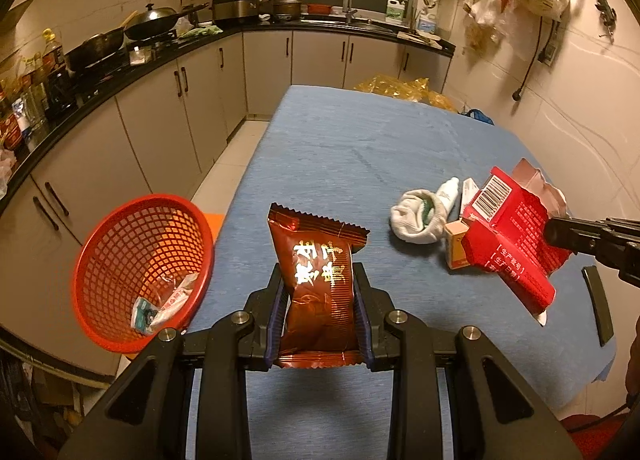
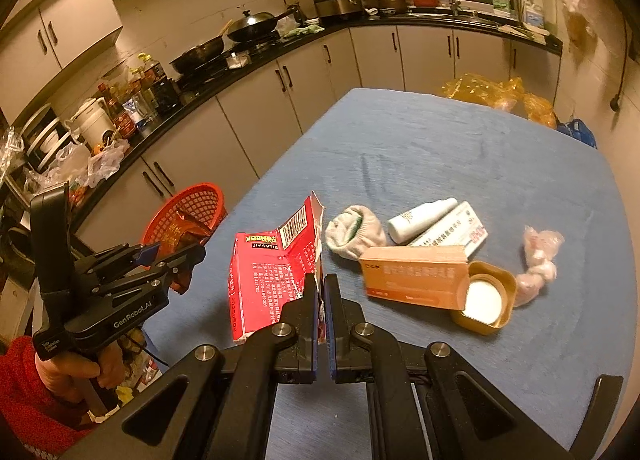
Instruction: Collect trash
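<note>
1. My left fingers (image 1: pixel 320 292) are clenched on a dark red snack packet (image 1: pixel 318 280), held upright and clear of the blue bench (image 1: pixel 360 148).
2. My right fingers (image 2: pixel 320 292) are pinched tight on a torn red wrapper (image 2: pixel 276 280), also lifted.
3. I judge this the carry step: the red basket (image 1: pixel 120 324) sits off the bench edge, left of my left fingers, with scraps inside.
4. Next, each load must get above the basket before I let go; more litter lies ahead of my right fingers.
</note>
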### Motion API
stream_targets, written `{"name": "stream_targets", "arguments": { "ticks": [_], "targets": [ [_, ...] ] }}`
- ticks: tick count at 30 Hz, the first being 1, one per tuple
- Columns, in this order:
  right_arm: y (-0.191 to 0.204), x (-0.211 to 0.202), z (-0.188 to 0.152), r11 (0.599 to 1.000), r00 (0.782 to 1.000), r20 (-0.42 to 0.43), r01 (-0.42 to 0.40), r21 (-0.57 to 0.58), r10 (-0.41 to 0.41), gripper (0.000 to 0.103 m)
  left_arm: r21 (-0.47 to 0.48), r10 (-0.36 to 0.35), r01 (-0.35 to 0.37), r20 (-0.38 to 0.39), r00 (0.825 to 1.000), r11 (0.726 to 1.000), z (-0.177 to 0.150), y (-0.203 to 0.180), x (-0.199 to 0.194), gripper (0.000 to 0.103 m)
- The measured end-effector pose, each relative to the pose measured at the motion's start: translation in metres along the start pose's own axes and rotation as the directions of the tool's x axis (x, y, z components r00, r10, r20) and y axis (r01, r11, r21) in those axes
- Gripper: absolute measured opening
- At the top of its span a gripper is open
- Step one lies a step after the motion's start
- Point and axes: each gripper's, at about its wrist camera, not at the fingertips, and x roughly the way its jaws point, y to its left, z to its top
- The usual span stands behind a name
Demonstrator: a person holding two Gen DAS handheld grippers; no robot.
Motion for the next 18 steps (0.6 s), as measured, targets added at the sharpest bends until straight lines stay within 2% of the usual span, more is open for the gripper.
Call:
{"name": "stream_targets", "arguments": {
  "ticks": [18],
  "targets": [
    [0.043,0.026,0.017,0.997,0.999,-0.027,-0.035,-0.062,0.034,0.004,-0.077,0.045,-0.043,0.019,0.999,0.996,-0.006,0.056,-0.011,0.029]
  ]
}}
